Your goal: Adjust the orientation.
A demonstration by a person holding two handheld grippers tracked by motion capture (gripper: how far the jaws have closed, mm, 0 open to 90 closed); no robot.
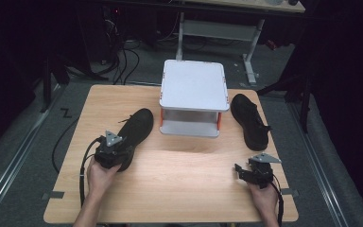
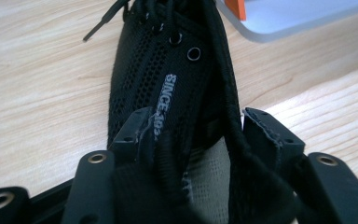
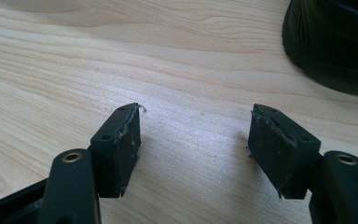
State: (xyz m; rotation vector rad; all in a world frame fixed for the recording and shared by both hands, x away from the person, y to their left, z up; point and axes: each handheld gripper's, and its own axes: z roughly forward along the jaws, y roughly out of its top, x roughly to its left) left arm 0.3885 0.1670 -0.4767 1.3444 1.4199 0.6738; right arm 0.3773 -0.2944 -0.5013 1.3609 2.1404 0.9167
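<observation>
A black mesh lace-up shoe (image 1: pixel 139 124) lies on the left half of the wooden table (image 1: pixel 179 184), toe pointing away from me. My left gripper (image 1: pixel 123 152) sits at its heel end. In the left gripper view the jaws (image 2: pixel 193 128) hold the shoe (image 2: pixel 168 60) at its opening, one pad against the tongue and the other against the collar rim. A second black shoe (image 1: pixel 249 118) lies at the right, also seen as a dark toe (image 3: pixel 335 42) in the right gripper view. My right gripper (image 1: pixel 242 172) rests low at the front right, open (image 3: pixel 196 135) over bare wood.
A white two-level stand with orange corner posts (image 1: pixel 194 85) sits at the back middle of the table, between the shoes; its edge (image 2: pixel 298 14) shows beyond the held shoe. Cables trail from both grippers off the front edge. Dark floor and desk legs lie beyond.
</observation>
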